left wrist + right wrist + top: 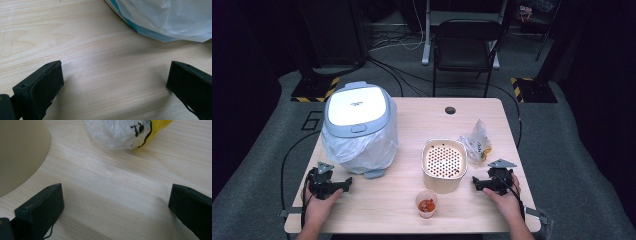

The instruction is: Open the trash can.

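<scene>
My left gripper (332, 181) rests on the wooden table (422, 120) at the front left, just in front of a white-lidded bin (358, 120) lined with a clear plastic bag (170, 17). Its jaws stand wide apart over bare wood, open (113, 82). My right gripper (486, 181) lies at the front right, beside a beige perforated container (444, 164). It is open too (115, 205), nothing between its jaws. A crumpled plastic bag with yellow inside (130, 130) lies ahead of it. A small clear cup with red pieces (426, 204) stands near the front edge.
A round cable hole (450, 110) sits near the table's far edge. Behind the table stand a black folding chair (466, 47) and stand bases with hazard stripes (314, 90). Cables run across the grey floor.
</scene>
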A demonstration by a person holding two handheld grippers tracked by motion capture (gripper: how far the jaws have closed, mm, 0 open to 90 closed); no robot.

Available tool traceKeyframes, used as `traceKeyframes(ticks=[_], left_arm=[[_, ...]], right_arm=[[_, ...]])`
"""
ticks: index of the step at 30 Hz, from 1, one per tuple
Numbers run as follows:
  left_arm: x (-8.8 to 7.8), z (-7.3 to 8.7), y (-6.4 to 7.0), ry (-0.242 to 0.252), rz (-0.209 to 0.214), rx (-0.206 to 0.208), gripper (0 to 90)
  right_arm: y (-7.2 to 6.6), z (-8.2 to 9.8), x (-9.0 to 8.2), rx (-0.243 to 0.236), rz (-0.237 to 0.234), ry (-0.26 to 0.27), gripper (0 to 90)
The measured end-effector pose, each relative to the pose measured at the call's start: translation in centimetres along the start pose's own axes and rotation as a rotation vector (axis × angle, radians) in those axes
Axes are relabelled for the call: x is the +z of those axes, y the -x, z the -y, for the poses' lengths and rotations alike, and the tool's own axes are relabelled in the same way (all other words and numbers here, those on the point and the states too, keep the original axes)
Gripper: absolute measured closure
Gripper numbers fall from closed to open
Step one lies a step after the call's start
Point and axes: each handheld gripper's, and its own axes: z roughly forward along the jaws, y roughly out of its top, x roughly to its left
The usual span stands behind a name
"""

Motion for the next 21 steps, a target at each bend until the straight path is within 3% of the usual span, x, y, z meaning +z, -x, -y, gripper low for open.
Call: traceKeyframes(ticks=[17, 21], left_arm=[[-0.09, 0.05, 0.21, 0.001, -0.010, -0.005, 1.0], [-0.24, 0.04, 0.17, 0.019, 0.003, 0.013, 8.4]], right_arm=[[0.05, 0.00, 0.02, -0.006, -0.002, 0.002, 0.0], [0.05, 0.00, 0.02, -0.006, -0.002, 0.001, 0.0]])
